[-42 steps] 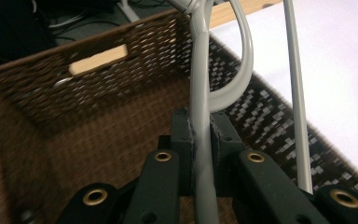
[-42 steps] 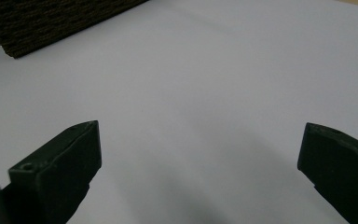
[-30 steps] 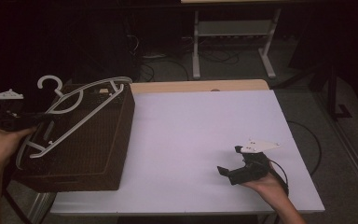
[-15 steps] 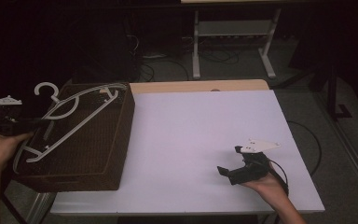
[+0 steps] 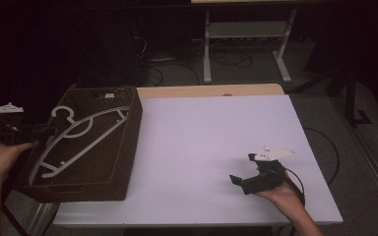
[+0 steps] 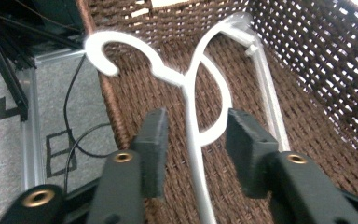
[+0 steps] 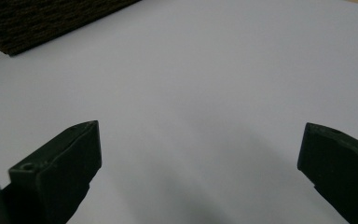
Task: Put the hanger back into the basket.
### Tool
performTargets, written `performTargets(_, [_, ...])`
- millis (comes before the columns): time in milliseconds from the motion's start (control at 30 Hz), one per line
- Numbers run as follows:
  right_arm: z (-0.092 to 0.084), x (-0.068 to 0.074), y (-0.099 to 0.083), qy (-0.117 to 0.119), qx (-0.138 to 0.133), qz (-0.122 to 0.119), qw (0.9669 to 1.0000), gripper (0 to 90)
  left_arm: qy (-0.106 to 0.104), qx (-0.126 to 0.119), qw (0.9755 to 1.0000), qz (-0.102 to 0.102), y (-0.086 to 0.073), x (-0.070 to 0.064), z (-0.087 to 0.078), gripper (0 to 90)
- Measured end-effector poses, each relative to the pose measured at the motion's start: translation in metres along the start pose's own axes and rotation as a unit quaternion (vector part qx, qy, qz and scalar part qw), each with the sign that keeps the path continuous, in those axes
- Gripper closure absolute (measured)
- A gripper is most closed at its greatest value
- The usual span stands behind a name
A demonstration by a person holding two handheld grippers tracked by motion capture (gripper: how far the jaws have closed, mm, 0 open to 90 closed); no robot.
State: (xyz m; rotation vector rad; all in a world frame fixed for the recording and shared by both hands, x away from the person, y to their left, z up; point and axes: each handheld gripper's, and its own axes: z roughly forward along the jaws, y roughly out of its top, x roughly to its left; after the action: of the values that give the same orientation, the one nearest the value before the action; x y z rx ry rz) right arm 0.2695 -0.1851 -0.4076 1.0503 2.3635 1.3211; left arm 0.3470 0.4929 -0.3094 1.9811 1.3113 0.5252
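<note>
White table (image 5: 211,128): left gripper (image 6: 193,135) jaws just opened astride hanger (image 6: 196,93); right gripper (image 5: 243,179) wide, empty.

Open tabletop (image 5: 211,142) beside basket (image 5: 128,147)

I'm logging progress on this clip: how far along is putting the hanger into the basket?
Nearly done. The white hanger already lies inside the brown wicker basket. In hand: the left gripper has just been opening, its pads clear of the hanger's bar between them. Left: drawing that gripper away. The right gripper rests open on the white table, holding nothing.
</note>
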Motion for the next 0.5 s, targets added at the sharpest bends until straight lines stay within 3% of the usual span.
performTargets(500, [-0.002,-0.003,0.004,-0.005,-0.015,-0.004,0.9999,0.0,-0.048,-0.057,0.9971,0.014,0.022,-0.038,0.006,26.3])
